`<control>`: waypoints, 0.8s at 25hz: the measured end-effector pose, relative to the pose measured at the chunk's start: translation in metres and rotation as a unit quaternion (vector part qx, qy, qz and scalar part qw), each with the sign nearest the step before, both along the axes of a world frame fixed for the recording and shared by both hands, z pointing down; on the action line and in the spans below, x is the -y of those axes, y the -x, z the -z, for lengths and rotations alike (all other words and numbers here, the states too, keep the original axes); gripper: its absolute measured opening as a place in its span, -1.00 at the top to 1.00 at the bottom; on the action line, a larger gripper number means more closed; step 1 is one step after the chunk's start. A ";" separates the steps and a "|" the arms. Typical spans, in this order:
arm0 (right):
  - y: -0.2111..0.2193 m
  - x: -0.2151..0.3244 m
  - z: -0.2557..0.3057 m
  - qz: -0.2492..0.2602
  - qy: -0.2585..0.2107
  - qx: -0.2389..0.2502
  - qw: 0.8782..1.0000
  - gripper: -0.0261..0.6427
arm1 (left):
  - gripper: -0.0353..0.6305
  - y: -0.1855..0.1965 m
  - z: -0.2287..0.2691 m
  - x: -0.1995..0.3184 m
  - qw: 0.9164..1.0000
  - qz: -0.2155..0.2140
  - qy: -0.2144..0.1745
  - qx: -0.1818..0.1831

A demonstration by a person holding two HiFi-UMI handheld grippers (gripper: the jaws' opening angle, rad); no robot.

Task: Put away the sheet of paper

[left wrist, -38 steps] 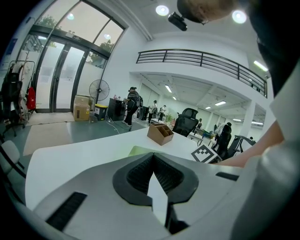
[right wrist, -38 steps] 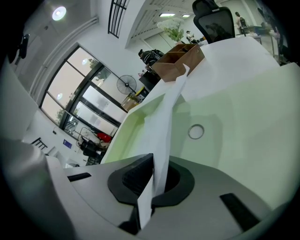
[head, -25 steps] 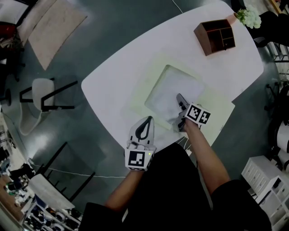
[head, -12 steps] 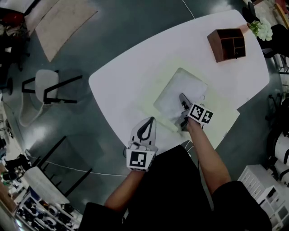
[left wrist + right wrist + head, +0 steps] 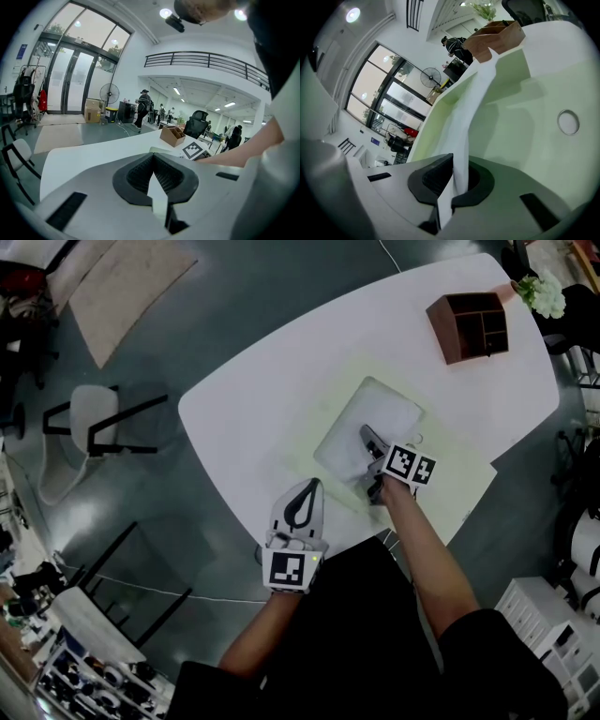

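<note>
Paper (image 5: 352,423), a white sheet, sits on a pale green mat (image 5: 450,479) in the middle of a white table (image 5: 253,399) in the head view. The right gripper (image 5: 366,435) reaches in over the sheet's near side, with its marker cube just behind. The left gripper (image 5: 307,487) hangs at the table's near edge, well apart from the sheet and off the mat. A brown wooden box (image 5: 469,324) with compartments stands on the table's far right part, with white flowers (image 5: 542,294) just beside it. A chair (image 5: 89,432) and a rug (image 5: 122,282) are on the floor to the left.

In the left gripper view, the left gripper (image 5: 153,157) has its jaws pressed together with nothing between them. Beyond them the table (image 5: 84,154) runs on to the wooden box (image 5: 172,136), and the person's right arm (image 5: 234,154) comes in from the right. A standing fan (image 5: 109,93) is near the glass doors behind.

In the right gripper view, the right gripper (image 5: 452,180) is clamped on the paper (image 5: 473,108): the sheet comes up out of the closed jaws and curves away from the camera as a raised white band, with the green mat (image 5: 520,117) showing on both sides. A small round disc (image 5: 568,122) lies on the mat to the right. The wooden box (image 5: 494,40) and the flowers (image 5: 485,9) are at the far end.
</note>
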State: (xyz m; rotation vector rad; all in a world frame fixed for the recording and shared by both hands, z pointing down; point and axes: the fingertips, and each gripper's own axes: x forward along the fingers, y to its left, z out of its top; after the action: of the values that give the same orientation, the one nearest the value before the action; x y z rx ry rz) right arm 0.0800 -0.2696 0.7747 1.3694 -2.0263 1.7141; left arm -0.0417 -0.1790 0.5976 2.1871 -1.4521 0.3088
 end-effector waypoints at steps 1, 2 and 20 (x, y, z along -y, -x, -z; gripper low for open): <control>0.001 -0.001 -0.001 0.002 0.006 0.004 1.000 0.92 | 0.88 -0.001 0.000 0.000 1.000 0.001 0.001 0.000; 0.002 -0.001 -0.002 0.005 0.010 0.007 1.000 0.92 | 0.88 -0.001 0.001 -0.001 1.000 0.002 0.002 -0.001; 0.006 0.011 -0.011 -0.034 0.101 0.137 0.985 0.92 | 0.88 0.002 0.002 -0.005 1.000 0.012 -0.002 0.006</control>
State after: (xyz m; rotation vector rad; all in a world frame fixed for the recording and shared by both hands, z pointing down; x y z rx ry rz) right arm 0.0738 -0.2803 0.7853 1.2082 -1.8840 2.1747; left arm -0.0440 -0.1738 0.5961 2.1723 -1.4855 0.3109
